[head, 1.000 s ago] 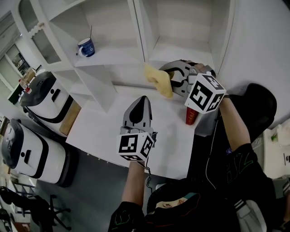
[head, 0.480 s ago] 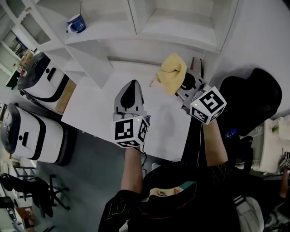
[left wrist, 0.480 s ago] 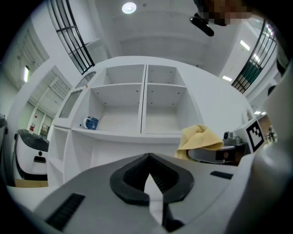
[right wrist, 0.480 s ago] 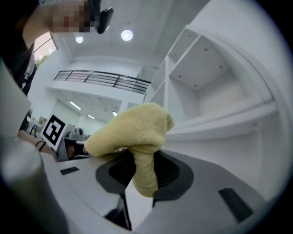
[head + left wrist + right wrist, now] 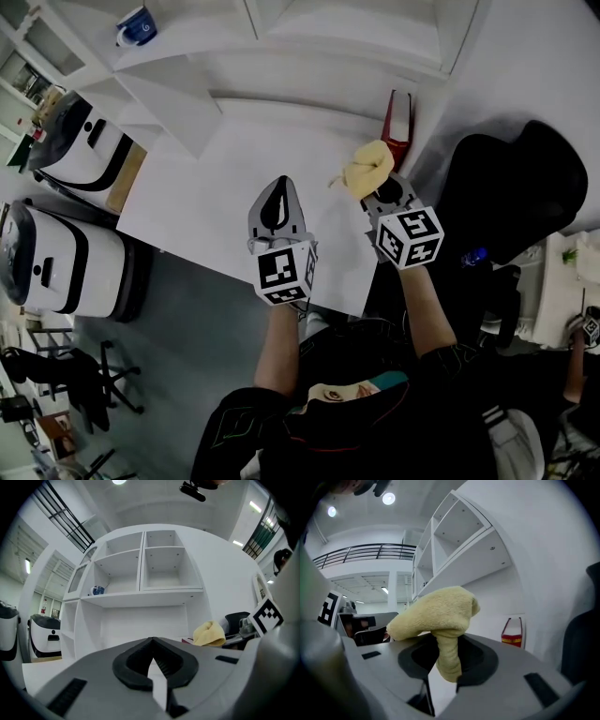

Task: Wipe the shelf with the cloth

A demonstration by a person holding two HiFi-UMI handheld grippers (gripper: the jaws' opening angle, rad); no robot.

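Observation:
A bunched yellow cloth (image 5: 367, 167) is pinched in my right gripper (image 5: 378, 185), which is shut on it above the white table's (image 5: 216, 178) near right part. In the right gripper view the cloth (image 5: 436, 613) puffs out above the jaws, with a strip running down between them. My left gripper (image 5: 278, 187) is shut with nothing in it, hovering over the table's near edge, left of the cloth. The white shelf unit (image 5: 309, 42) stands at the table's far side; in the left gripper view the shelf (image 5: 140, 597) fills the background and the cloth (image 5: 209, 633) shows at the right.
A blue mug (image 5: 139, 25) sits on the shelf's left board. A red container (image 5: 397, 117) is against the wall beyond the cloth. Two white-and-black machines (image 5: 47, 272) stand on the floor at left. A black chair (image 5: 520, 187) is at right.
My right gripper has pulled back with the cloth from the shelf opening toward the table's near edge. The left gripper has stayed shut in about the same place.

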